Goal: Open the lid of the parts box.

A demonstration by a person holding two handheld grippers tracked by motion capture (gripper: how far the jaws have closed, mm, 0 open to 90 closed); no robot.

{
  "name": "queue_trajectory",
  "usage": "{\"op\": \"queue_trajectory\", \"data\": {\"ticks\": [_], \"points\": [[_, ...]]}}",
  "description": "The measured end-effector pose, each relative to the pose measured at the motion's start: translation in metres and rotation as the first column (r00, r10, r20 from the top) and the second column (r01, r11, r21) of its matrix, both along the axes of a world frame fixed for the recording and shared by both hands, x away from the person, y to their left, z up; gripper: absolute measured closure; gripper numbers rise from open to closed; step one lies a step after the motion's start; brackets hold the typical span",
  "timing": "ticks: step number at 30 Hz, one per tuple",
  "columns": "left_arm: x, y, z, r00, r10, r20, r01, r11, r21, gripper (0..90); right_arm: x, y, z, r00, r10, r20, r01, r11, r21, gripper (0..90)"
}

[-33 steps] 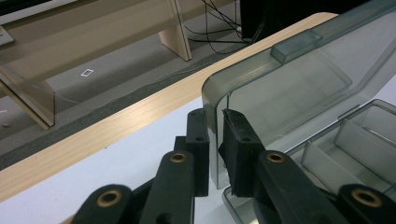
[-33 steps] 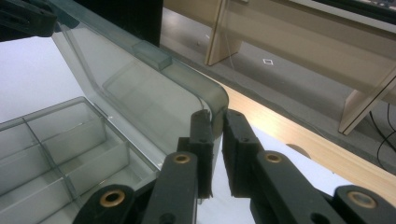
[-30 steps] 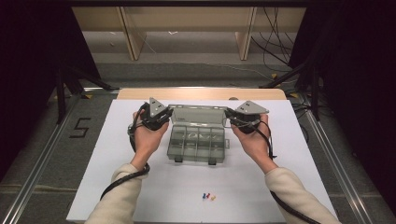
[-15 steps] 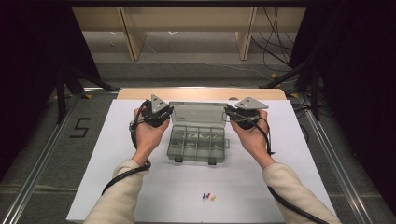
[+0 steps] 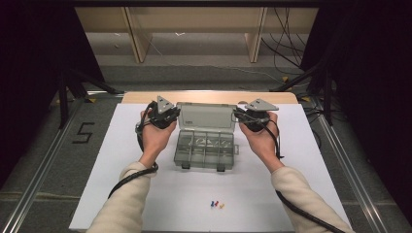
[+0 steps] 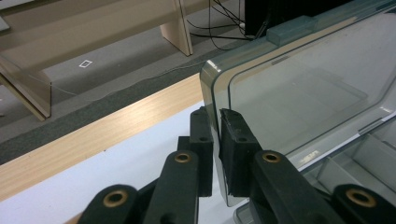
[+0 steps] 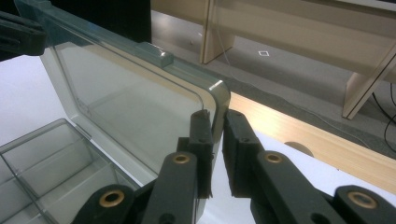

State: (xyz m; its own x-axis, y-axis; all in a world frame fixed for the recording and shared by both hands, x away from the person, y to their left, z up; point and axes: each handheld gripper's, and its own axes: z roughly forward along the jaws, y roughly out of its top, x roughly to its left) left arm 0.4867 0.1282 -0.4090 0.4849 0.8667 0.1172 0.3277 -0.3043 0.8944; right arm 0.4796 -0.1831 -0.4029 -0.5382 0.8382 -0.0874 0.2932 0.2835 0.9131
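Since the earlier frames the lid (image 5: 206, 116) of the box (image 5: 206, 148) has swung further up: it was tilted lower a second ago and now stands nearly upright behind the tray. Both hands have kept close to their places at the lid's two upper corners.

Count: one box, two tools, three pushpins (image 5: 216, 205). One left tool (image 5: 167, 118) and one right tool (image 5: 245, 118) are in use. The left tool is clamped on the lid's left edge; its jaws have just been closing a little further, with the lid's rim between them, as the left gripper view shows (image 6: 215, 140). The right tool is clamped on the lid's right edge, the rim pinched between its pads in the right gripper view (image 7: 215, 140).

The box is clear, grey-tinted plastic with rounded corners. Its tray is split by partitions into several compartments; the exact number cannot be told. Two latch tabs project from the tray's near edge. The box sits at the middle of the white desk (image 5: 311, 160), toward the far side. The pushpins, one blue, one red and one yellow, lie together near the desk's front edge, well apart from the box.
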Motion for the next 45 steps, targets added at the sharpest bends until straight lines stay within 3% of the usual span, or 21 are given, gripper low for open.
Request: {"op": "queue_trajectory", "data": {"ticks": [1, 6, 19, 28, 40, 45], "points": [[0.001, 0.000, -0.001, 1.0000, -0.001, -0.008, 0.001, 0.9998, -0.019, 83.4, 0.001, 0.000, 0.000, 0.9999, -0.001, 0.012, 0.001, 1.000, -0.005, 83.1], [0.003, 0.000, -0.001, 0.9999, 0.010, -0.012, -0.011, 0.9994, -0.032, 83.4, 0.003, 0.000, 0.000, 1.0000, -0.002, 0.004, 0.002, 1.000, -0.001, 83.1], [0.011, -0.001, -0.002, 0.9995, 0.020, -0.026, -0.021, 0.9987, -0.046, 83.3, 0.010, 0.000, -0.001, 0.9998, -0.015, -0.012, 0.015, 1.000, 0.012, 83.0], [0.017, 0.000, -0.001, 0.9991, 0.017, -0.038, -0.018, 0.9994, -0.030, 83.3, 0.017, 0.001, -0.003, 0.9994, -0.030, -0.016, 0.030, 0.999, 0.018, 82.6], [0.024, -0.002, -0.003, 0.9985, 0.025, -0.048, -0.027, 0.9986, -0.046, 82.9, 0.024, 0.001, -0.004, 0.9990, -0.040, -0.023, 0.040, 0.999, 0.023, 82.5], [0.026, -0.002, -0.003, 0.9983, 0.025, -0.053, -0.027, 0.9989, -0.039, 82.7, 0.025, 0.002, -0.004, 0.9981, -0.043, -0.043, 0.044, 0.999, 0.024, 82.4]]}}
